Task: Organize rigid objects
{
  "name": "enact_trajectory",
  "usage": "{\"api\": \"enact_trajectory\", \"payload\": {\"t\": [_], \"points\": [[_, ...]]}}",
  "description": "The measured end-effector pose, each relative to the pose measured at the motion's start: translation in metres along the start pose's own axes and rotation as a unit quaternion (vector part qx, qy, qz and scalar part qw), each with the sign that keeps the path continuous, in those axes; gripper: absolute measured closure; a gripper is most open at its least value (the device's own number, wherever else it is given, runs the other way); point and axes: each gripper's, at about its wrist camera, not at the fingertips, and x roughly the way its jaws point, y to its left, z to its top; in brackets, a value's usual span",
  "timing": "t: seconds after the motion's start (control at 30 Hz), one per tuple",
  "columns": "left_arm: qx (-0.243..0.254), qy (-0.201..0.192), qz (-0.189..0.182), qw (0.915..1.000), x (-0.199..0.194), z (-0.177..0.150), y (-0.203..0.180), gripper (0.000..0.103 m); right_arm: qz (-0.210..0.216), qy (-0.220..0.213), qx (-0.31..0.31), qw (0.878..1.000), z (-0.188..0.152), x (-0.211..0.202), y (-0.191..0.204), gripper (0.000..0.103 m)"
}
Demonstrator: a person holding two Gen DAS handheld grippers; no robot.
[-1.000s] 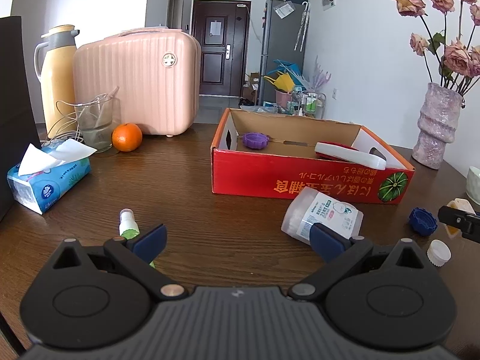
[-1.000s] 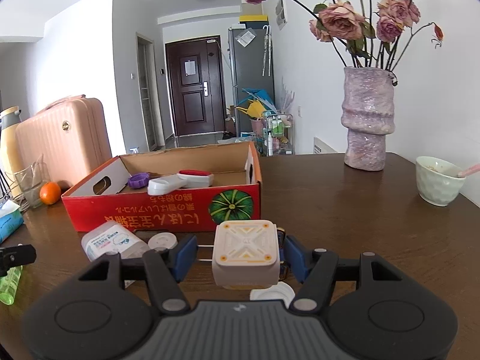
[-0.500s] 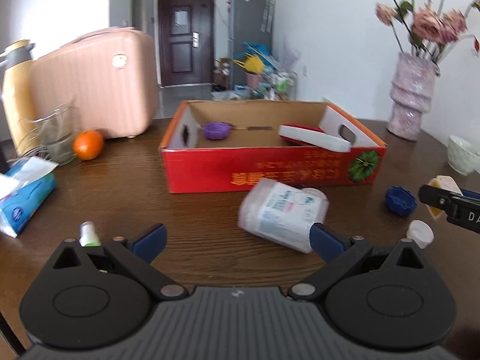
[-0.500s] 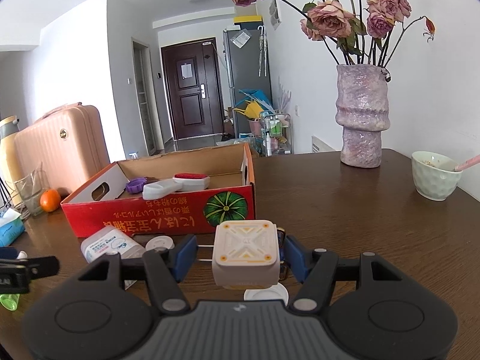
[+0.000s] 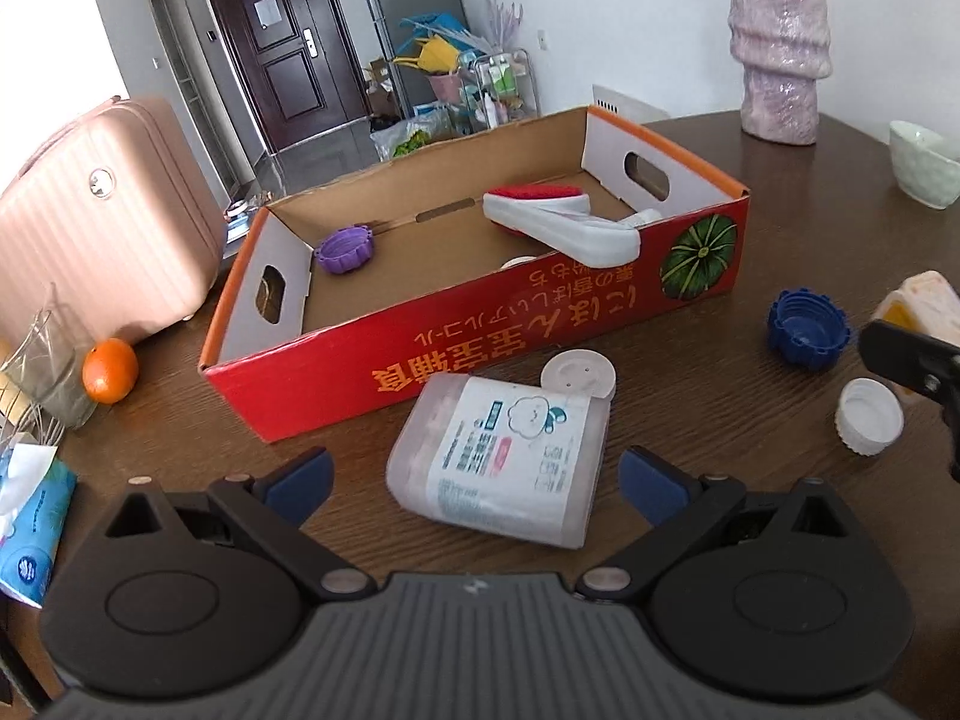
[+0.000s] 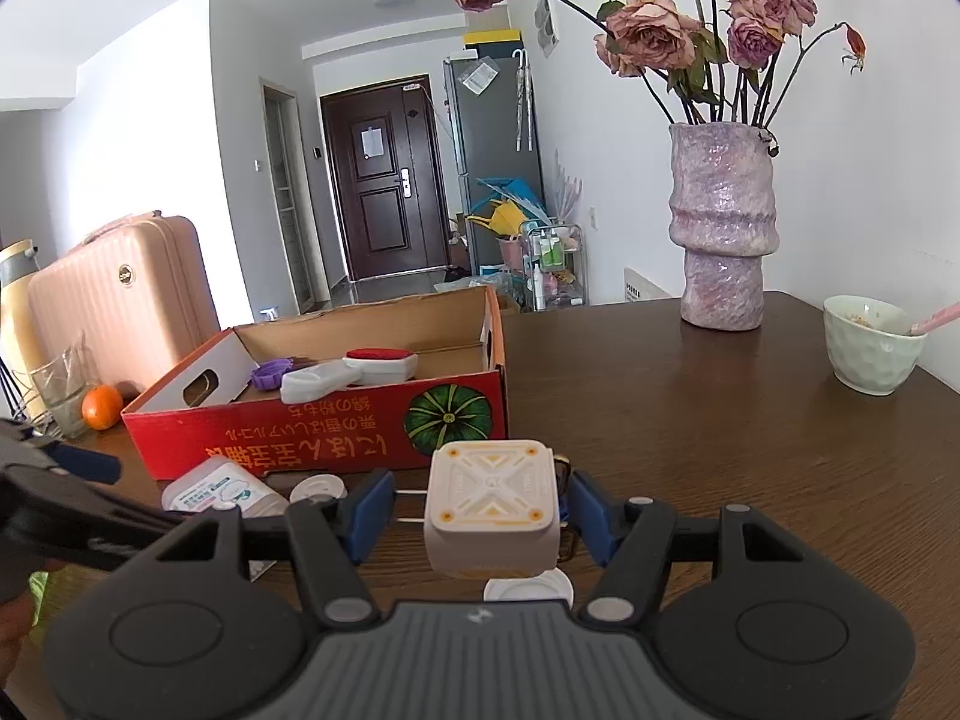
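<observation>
A clear plastic jar [image 5: 498, 456] with a white label lies on its side on the brown table, between the fingers of my left gripper [image 5: 474, 480]. That gripper is open and its pads stand apart from the jar. A white round lid [image 5: 579, 375] lies just behind the jar. My right gripper [image 6: 480, 510] is shut on a white cube [image 6: 492, 498] with orange corners, held a little above a white cap [image 6: 528, 591]. The red cardboard box [image 5: 480, 348] holds a purple cap [image 5: 346, 249] and a white and red brush [image 5: 564, 222]. A blue cap [image 5: 808, 330] lies right of the box.
A pink suitcase [image 5: 102, 222], an orange [image 5: 110, 370], a glass [image 5: 48, 384] and a tissue pack [image 5: 30, 516] fill the table's left side. A purple vase [image 6: 723, 228] with roses and a pale bowl [image 6: 870, 345] stand at the far right.
My left gripper has swung to the right, away from a small green bottle, and rolled; the jar now lies between its fingers. The right gripper has kept still with the cube.
</observation>
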Motion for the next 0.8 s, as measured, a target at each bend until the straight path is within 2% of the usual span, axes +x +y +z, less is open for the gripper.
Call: {"api": "enact_trajectory", "payload": {"t": [0.3, 0.47, 0.6, 0.67, 0.8], "points": [[-0.029, 0.034, -0.014, 0.9989, 0.037, 0.004, 0.008, 0.0, 0.001, 0.007, 0.0, 1.0, 0.0, 0.005, -0.001, 0.04], [-0.037, 0.038, -0.023, 0.9983, 0.046, 0.007, 0.008, 0.0, -0.001, 0.013, -0.003, 1.0, -0.001, 0.01, 0.0, 0.04], [-0.041, 0.024, -0.045, 0.9979, 0.041, 0.003, 0.009, 0.019, -0.002, 0.015, -0.003, 1.0, -0.002, 0.012, 0.0, 0.04], [-0.051, 0.019, -0.053, 0.9971, 0.037, 0.001, 0.011, 0.019, -0.003, 0.015, -0.003, 1.0, -0.002, 0.012, -0.001, 0.04], [-0.062, 0.001, -0.039, 0.9973, 0.028, -0.002, 0.013, 0.019, -0.002, 0.014, -0.004, 1.0, -0.002, 0.011, 0.0, 0.04]]}}
